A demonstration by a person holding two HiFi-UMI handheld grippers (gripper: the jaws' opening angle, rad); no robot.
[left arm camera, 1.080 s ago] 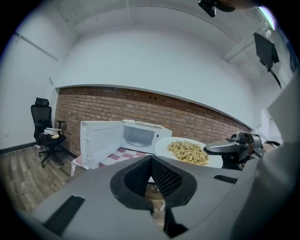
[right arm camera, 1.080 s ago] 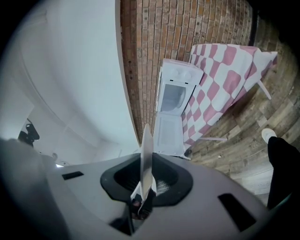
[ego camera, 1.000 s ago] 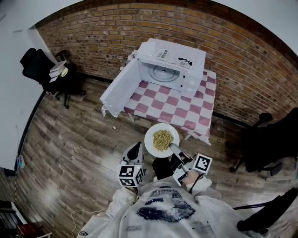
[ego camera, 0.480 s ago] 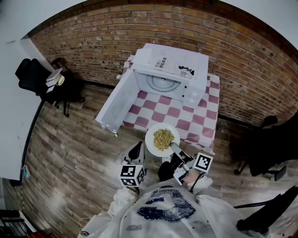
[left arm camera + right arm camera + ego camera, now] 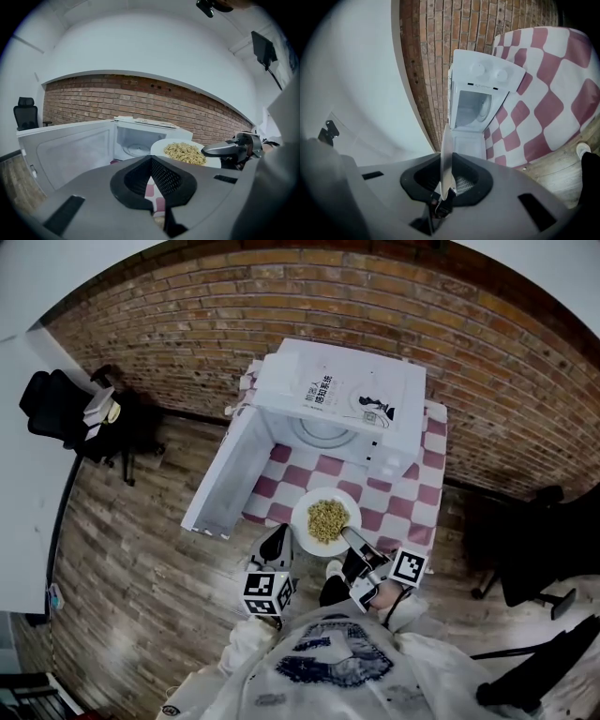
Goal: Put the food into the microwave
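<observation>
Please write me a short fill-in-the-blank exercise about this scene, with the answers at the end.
The door of the microwave stands ___.
The plate of food is held by the ___ hand-held gripper.
The wall behind the microwave is made of ___.
Answers: open; right; brick.

White microwave [image 5: 337, 399] at the back edge of a dark red-and-white checked cloth [image 5: 394, 507]. White plate [image 5: 302, 518] over its front edge, yellowish-tan food [image 5: 326, 519]. Red-brown brick wall [image 5: 187, 324], brown plank floor [image 5: 141, 549], black chair [image 5: 52, 399].
</observation>
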